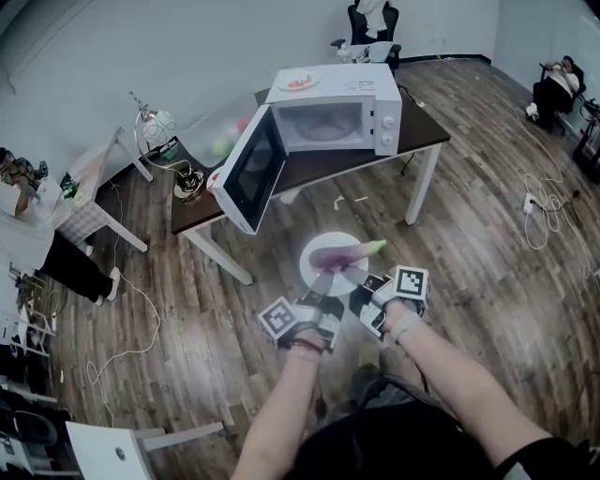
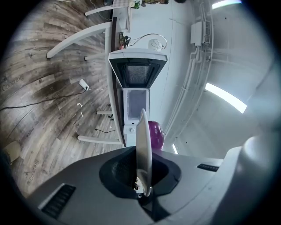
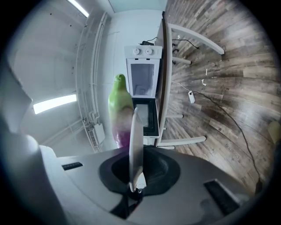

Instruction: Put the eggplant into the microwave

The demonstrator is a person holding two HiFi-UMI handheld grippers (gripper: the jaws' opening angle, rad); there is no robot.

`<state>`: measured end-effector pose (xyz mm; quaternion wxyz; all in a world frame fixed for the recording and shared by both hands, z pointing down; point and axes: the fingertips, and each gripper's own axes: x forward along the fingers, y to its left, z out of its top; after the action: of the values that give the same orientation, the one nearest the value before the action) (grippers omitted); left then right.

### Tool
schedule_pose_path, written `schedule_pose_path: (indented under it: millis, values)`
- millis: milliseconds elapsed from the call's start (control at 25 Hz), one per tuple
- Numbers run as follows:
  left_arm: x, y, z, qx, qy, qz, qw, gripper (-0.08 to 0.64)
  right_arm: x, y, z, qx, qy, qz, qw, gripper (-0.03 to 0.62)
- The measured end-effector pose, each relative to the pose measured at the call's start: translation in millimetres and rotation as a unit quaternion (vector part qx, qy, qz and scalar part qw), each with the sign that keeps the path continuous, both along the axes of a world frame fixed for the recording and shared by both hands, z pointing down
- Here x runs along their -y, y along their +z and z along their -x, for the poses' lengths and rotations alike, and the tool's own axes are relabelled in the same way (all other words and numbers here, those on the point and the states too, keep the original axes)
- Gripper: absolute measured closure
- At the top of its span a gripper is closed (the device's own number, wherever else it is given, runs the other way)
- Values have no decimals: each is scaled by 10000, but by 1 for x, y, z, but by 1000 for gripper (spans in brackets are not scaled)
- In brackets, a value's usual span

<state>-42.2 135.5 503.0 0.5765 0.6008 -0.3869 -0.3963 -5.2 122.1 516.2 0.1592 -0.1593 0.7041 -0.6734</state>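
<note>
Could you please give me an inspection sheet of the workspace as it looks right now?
Surface: dark table carries the microwave, its door open.
Job's things: eggplant lies on a white plate, held in the air short of the microwave.
Clutter: small plate with food on top of the microwave.
Grippers: left gripper and right gripper each shut on the white plate's rim.
Cables: white cable loops on the wood floor.
Surroundings: office chair; a person at the left.

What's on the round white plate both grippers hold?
A purple eggplant with a green tip lies across the round white plate; the left gripper and right gripper cover its near rim.
</note>
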Motion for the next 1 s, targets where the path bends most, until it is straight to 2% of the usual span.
schedule_pose_path:
  millis: [520, 800, 880, 1000]
  values:
    - [76, -1, -2, 46, -249, -56, 9997, 558, 77, 1, -1, 51, -310, -10, 9995, 581]
    - [104, 1, -4, 278, -222, -95, 9993, 557, 106, 1, -3, 190, -365, 9, 9992, 581]
    - [111, 0, -4, 449, -212, -174, 9986, 536, 115, 1, -5, 233, -284, 37, 9993, 583]
    - [117, -3, -3, 747, -206, -299, 9965, 445, 128, -2, -8, 290, -193, 49, 9994, 583]
